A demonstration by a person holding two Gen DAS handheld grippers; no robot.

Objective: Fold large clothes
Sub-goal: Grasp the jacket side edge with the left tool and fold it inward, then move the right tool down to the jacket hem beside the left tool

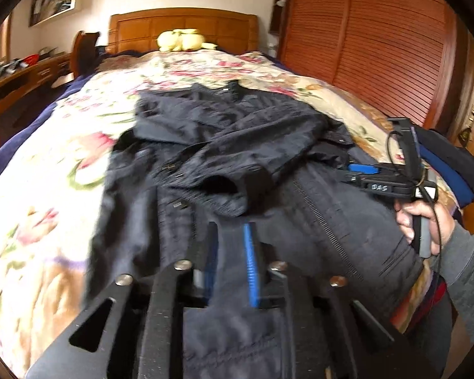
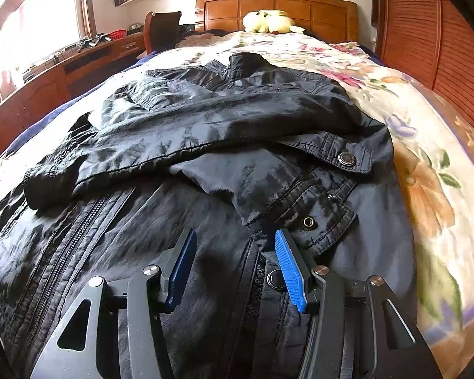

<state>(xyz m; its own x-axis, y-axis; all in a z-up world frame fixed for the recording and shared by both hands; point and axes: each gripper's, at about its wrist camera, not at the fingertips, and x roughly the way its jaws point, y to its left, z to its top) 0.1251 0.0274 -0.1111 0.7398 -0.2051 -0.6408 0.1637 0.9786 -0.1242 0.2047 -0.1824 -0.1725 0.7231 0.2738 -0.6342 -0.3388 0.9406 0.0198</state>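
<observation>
Dark nylon jacket [image 2: 205, 132] lies spread on the floral bedspread [image 2: 426, 170], collar toward the headboard [image 2: 278, 6], both sleeves folded across the chest. Left wrist view is motion-blurred; the jacket's hem is cut off below both frames. Left gripper [image 1: 229, 262]: jaws narrowly apart, blue pads close together over the lower front panel; whether fabric is pinched between them cannot be told through the blur. Right gripper [image 2: 237, 265]: jaws about half apart, straddling the placket beside a snap, pads low against the cloth but not pressing on any fold.
</observation>
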